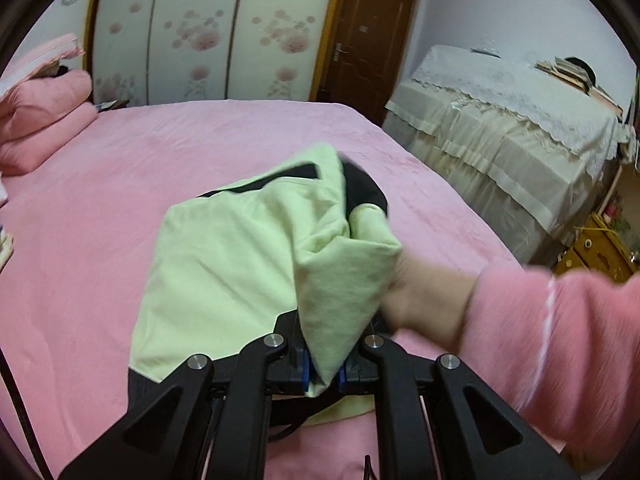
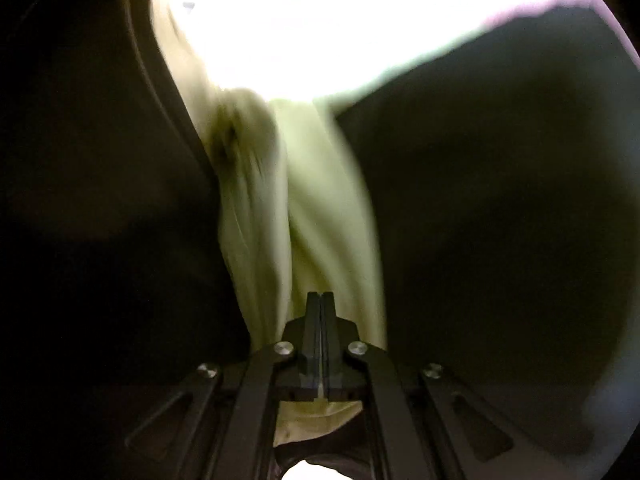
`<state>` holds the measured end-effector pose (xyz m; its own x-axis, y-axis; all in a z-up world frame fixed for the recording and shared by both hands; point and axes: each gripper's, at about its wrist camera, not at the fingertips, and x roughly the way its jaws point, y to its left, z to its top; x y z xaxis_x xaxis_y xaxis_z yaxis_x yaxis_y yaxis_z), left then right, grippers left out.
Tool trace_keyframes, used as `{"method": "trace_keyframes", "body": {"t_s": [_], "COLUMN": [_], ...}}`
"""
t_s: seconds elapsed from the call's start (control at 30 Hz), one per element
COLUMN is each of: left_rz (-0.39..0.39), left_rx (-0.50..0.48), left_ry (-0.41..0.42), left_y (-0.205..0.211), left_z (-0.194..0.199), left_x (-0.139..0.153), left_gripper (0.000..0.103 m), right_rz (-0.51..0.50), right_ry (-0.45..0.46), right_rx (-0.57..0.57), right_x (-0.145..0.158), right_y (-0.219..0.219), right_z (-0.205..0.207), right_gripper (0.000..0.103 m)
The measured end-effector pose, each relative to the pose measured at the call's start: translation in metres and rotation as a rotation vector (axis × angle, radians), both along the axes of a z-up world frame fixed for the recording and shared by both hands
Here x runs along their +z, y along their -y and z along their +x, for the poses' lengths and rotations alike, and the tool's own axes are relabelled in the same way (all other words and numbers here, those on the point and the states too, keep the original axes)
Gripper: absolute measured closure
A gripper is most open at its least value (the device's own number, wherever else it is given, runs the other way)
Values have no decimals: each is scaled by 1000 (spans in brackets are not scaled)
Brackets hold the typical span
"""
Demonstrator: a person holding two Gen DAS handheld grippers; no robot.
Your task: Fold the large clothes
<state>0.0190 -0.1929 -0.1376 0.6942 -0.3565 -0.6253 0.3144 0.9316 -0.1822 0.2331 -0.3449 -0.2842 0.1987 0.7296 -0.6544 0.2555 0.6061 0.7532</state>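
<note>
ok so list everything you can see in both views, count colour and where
garment: one, light green with black panels, lifted over the bed, also fills the right wrist view
bed: one, pink cover, under the garment
folded bedding: one pile, pink, far left of bed
wardrobe: one, white floral doors, back wall
door: one, brown wood, beside wardrobe
covered furniture: one, cream lace cloth, right
books: a few, on that cloth
hand: one, bare, pink sleeve, at the garment's right edge
left gripper: black, shut on garment
right gripper: black, shut on garment
</note>
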Motion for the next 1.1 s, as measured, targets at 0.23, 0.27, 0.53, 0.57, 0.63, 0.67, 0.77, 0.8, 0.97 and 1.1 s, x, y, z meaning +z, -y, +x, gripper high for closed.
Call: {"method": "trace_keyframes", "body": {"t_s": [0.23, 0.27, 0.53, 0.57, 0.63, 0.67, 0.77, 0.8, 0.97, 1.1], "left_rz": [11, 21, -28, -64, -71, -63, -4, 16, 66, 48], "left_rx": [-28, -35, -303, -332, -347, -350, -323, -299, -167, -50], "left_ry": [-155, -169, -626, -688, -718, -711, -677, -667, -659, -693], "left_y": [28, 35, 79, 78, 74, 71, 52, 42, 3, -36], "left_z": [11, 11, 6, 0, -13, -19, -34, -36, -21, 0], "left_x": [-36, -42, -107, -110, -105, -99, -79, -72, -57, -64], "left_gripper": [96, 94, 57, 48, 33, 31, 24, 24, 23, 23], "right_rz": [-184, -224, -304, -321, -270, -224, -170, -164, -161, -199], "right_ry": [180, 192, 123, 89, 22, -6, -49, -54, -25, 69], "right_rx": [-142, -129, 6, 28, 42, 37, 45, 43, -17, -113], "right_x": [85, 94, 83, 75, 58, 50, 38, 34, 26, 35], "right_y": [122, 129, 143, 140, 137, 133, 112, 106, 62, 54], "right_z": [-5, -11, -82, -93, -115, -130, -166, -176, -218, -227], "right_gripper": [98, 97, 63, 63, 63, 63, 62, 60, 58, 84]}}
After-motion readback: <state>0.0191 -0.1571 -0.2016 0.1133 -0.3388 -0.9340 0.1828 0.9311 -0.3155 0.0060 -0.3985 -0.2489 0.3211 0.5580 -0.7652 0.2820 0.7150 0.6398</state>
